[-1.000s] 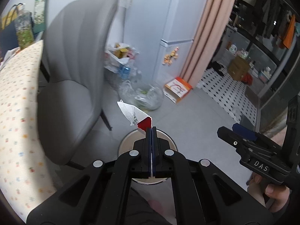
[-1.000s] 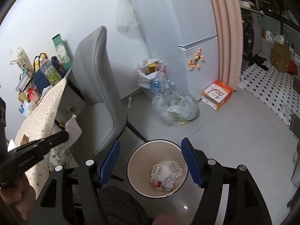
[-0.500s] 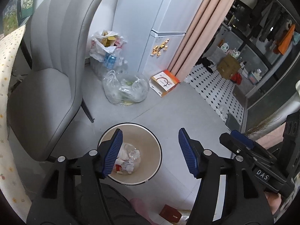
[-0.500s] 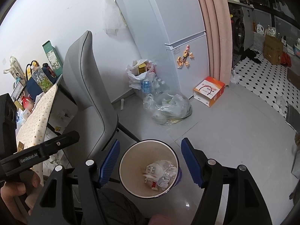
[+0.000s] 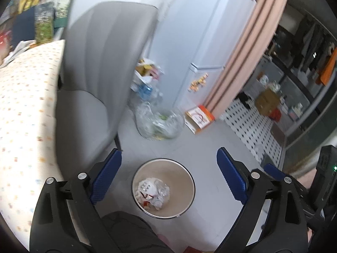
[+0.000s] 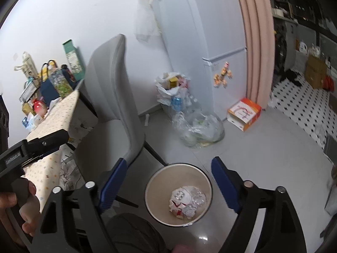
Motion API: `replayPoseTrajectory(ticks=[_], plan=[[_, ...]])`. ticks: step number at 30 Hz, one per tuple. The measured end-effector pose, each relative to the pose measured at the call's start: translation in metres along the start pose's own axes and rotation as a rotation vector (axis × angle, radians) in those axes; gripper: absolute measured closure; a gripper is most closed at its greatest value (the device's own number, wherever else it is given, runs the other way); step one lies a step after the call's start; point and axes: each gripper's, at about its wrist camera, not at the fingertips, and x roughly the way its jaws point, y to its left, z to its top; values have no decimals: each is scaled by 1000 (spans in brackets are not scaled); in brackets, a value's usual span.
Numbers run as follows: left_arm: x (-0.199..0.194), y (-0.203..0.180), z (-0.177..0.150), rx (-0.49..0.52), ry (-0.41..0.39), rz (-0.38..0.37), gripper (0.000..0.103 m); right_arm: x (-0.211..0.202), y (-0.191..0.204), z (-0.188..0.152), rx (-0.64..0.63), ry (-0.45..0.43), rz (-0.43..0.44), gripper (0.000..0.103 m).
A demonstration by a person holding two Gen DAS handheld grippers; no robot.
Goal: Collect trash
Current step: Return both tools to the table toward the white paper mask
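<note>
A round beige trash bin [image 5: 185,177] stands on the grey floor, holding crumpled white and red wrappers [image 5: 152,193]. My left gripper [image 5: 169,176] is open and empty, its blue pads spread wide above the bin. My right gripper [image 6: 166,186] is also open and empty above the same bin [image 6: 157,181], where the wrappers [image 6: 186,200] show inside. The left gripper's body [image 6: 31,151] appears at the left of the right wrist view, over the table edge.
A grey chair [image 5: 101,67] stands left of the bin, beside a table with a dotted cloth [image 5: 25,97]. A clear plastic bag [image 5: 160,122], a white bag of bottles [image 5: 145,80] and an orange box [image 5: 199,119] lie near the white fridge [image 5: 195,42]. Paper scraps [image 6: 67,172] lie under the table.
One second ago my left gripper was shut on a white and red wrapper above the bin. It opened, the wrapper dropped into the bin, and both grippers have lifted slightly.
</note>
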Motion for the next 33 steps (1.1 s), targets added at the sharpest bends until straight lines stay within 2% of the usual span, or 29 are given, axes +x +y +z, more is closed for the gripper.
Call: replayPoseTrajectory(ticks=[5, 14, 33], plan=[[-29, 24, 5, -41, -52, 20, 9, -10, 35, 6, -45, -34, 41, 8], [-86, 72, -1, -123, -146, 64, 9, -23, 92, 9, -128, -42, 83, 8], [-174, 163, -36, -256, -250, 158, 9, -43, 193, -4, -279, -45, 186, 8]])
